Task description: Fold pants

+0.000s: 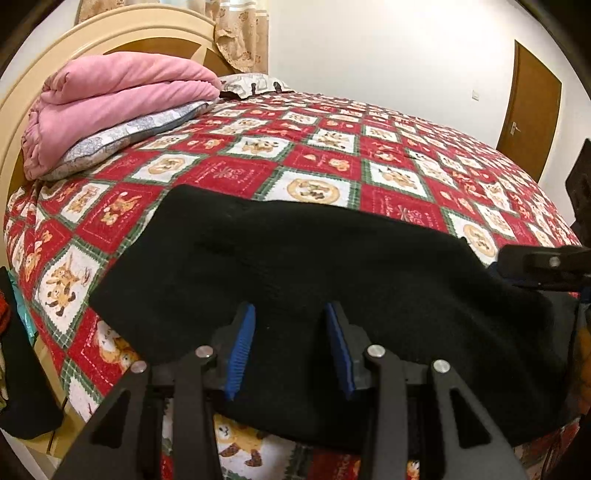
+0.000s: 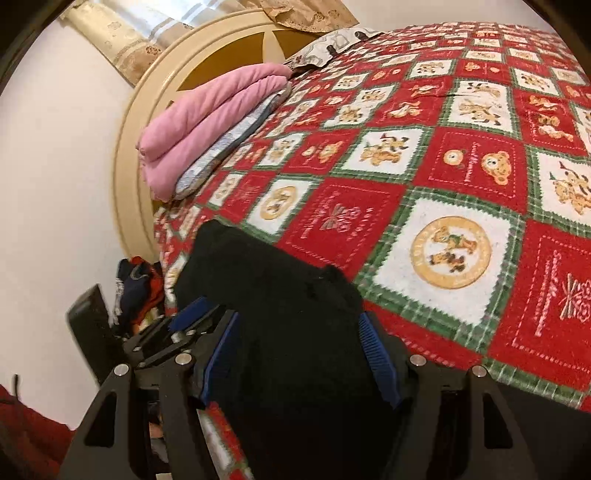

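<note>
Both my grippers sit low at the near edge of the bed, jaws spread wide, gripping nothing. My left gripper and right gripper each have the black pants lying between the blue pads, flat on the red teddy-bear bedspread. Further back, a folded pink blanket is stacked on a grey pillow by the cream headboard.
</note>
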{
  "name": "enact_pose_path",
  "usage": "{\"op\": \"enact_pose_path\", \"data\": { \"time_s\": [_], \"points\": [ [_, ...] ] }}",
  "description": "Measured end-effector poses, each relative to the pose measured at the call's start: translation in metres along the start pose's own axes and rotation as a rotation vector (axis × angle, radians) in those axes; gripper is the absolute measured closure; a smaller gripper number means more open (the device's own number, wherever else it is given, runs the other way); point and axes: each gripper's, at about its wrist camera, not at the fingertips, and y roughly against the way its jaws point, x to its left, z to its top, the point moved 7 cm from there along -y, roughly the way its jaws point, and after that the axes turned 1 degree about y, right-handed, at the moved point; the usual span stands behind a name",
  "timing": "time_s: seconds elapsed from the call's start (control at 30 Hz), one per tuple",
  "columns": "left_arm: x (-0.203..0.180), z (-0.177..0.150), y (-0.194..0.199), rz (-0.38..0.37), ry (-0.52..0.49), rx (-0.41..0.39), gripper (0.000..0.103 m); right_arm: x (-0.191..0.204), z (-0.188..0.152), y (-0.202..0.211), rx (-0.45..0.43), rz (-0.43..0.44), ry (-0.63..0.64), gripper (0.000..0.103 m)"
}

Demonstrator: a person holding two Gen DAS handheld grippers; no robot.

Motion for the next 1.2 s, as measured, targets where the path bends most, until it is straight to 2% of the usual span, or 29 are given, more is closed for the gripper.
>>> {"op": "enact_pose_path", "data": {
  "time_s": [0.07, 0.2, 0.33, 0.47, 0.67, 0.77, 0.87, 1.0, 1.07, 1.17, 1.2],
  "points": [
    [0.000, 0.000, 0.000, -0.001, 0.002, 0.001, 0.060, 0.008, -0.005, 0.001, 0.023, 0.031, 0.008, 0.035],
    [0.000, 0.001, 0.000, -0.002, 0.002, 0.002, 0.060, 0.014, -0.020, -0.005, 0.115, 0.017, 0.070, 0.035],
    [-0.001, 0.000, 0.000, 0.000, 0.005, 0.001, 0.060, 0.013, -0.011, -0.003, 0.102, -0.018, 0.099, 0.035],
    [-0.001, 0.001, 0.000, -0.001, 0.004, 0.005, 0.060, 0.002, -0.002, -0.021, 0.129, 0.050, 0.032, 0.035],
    [-0.003, 0.000, 0.000, 0.001, 0.007, 0.002, 0.059, 0.001, 0.004, -0.022, 0.063, 0.087, -0.014, 0.035],
    [-0.002, 0.000, 0.000, -0.008, 0.010, 0.004, 0.059, 0.012, -0.005, -0.022, 0.122, 0.176, -0.009, 0.035],
    [-0.001, 0.001, -0.001, -0.010, 0.018, 0.007, 0.059, 0.021, -0.004, -0.028, 0.155, 0.214, 0.002, 0.035],
    [-0.001, 0.001, 0.000, -0.004, 0.013, 0.005, 0.059, 0.015, 0.015, -0.046, 0.110, 0.302, -0.113, 0.035],
    [-0.001, 0.002, -0.001, -0.011, 0.014, 0.008, 0.059, 0.009, 0.024, -0.046, 0.063, 0.270, -0.135, 0.035],
    [-0.002, 0.001, -0.001, -0.005, -0.011, 0.005, 0.059, -0.009, 0.038, -0.036, 0.021, 0.276, -0.222, 0.037],
    [-0.004, 0.001, -0.001, 0.003, -0.028, 0.006, 0.059, -0.018, 0.044, -0.027, -0.005, 0.267, -0.252, 0.044]
  ]
}}
